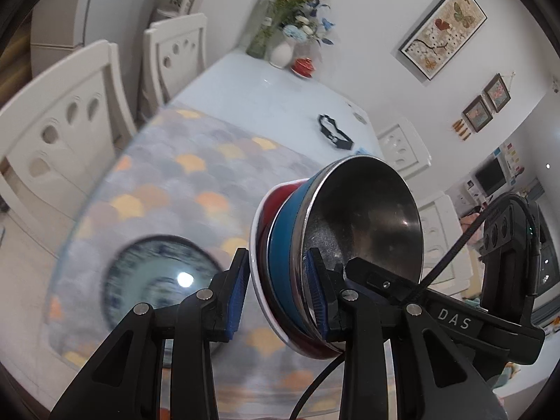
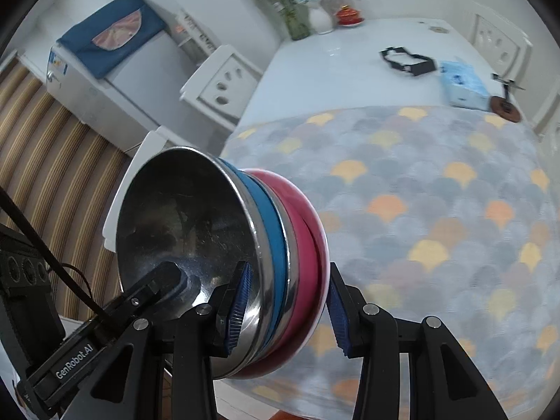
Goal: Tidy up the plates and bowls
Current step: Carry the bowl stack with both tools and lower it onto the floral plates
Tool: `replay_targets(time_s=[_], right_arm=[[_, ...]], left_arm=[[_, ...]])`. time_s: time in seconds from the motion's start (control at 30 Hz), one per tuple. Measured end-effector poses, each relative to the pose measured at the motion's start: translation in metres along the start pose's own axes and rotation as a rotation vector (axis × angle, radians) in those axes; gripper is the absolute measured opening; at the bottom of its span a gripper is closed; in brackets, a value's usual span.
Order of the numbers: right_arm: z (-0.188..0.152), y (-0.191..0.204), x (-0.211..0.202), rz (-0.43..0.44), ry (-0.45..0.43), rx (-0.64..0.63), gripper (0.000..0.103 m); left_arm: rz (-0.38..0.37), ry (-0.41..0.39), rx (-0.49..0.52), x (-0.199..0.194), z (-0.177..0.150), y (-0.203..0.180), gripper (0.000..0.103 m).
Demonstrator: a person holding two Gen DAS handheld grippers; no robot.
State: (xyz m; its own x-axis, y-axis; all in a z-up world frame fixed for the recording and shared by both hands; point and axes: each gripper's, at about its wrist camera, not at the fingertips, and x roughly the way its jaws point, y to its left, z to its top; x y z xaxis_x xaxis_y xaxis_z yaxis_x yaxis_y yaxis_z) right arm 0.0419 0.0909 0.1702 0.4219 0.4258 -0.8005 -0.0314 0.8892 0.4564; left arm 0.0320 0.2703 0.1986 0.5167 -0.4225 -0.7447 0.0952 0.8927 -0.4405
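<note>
Aloft | both claws grip bowl stack (image 1: 336,252) | scalloped cloth (image 2: 420,192), seemingly glass-topped | white chairs (image 1: 52,122)

The left gripper (image 1: 278,295) is closed on a stack of bowls (image 1: 336,252), which is lifted above the table and tilted on its side, with one blue pad on the white rim of the red bowl (image 1: 271,210) and the other pad inside the steel bowl (image 1: 364,217); a blue bowl (image 1: 285,245) sits between these two. The right gripper (image 1: 367,273) reaches into the steel bowl from the right side. Below, on the scale-pattern tablecloth (image 1: 196,175), a blue-and-white plate (image 1: 154,269) lies blurred.
</note>
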Motion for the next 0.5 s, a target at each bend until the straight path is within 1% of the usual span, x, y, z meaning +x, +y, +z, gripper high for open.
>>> replay_targets(time_s=[0.1, 0.23, 0.4, 0.5], right_arm=[[-0.006, 0.019, 0.026, 0.002, 0.034, 0.005, 0.042], [-0.015, 0.033, 0.061, -0.004, 0.086, 0.011, 0.042], [-0.028, 0.039, 0.098, -0.028, 0.149, 0.021, 0.042], [-0.035, 0.039, 0.117, -0.037, 0.185, 0.04, 0.042]], left_arm=[[0.021, 0.016, 0.0, -0.003, 0.0, 0.027, 0.029], [0.038, 0.058, -0.017, 0.005, -0.005, 0.064, 0.029], [0.038, 0.121, -0.048, 0.022, -0.015, 0.102, 0.029], [0.044, 0.152, -0.053, 0.03, -0.021, 0.115, 0.029]])
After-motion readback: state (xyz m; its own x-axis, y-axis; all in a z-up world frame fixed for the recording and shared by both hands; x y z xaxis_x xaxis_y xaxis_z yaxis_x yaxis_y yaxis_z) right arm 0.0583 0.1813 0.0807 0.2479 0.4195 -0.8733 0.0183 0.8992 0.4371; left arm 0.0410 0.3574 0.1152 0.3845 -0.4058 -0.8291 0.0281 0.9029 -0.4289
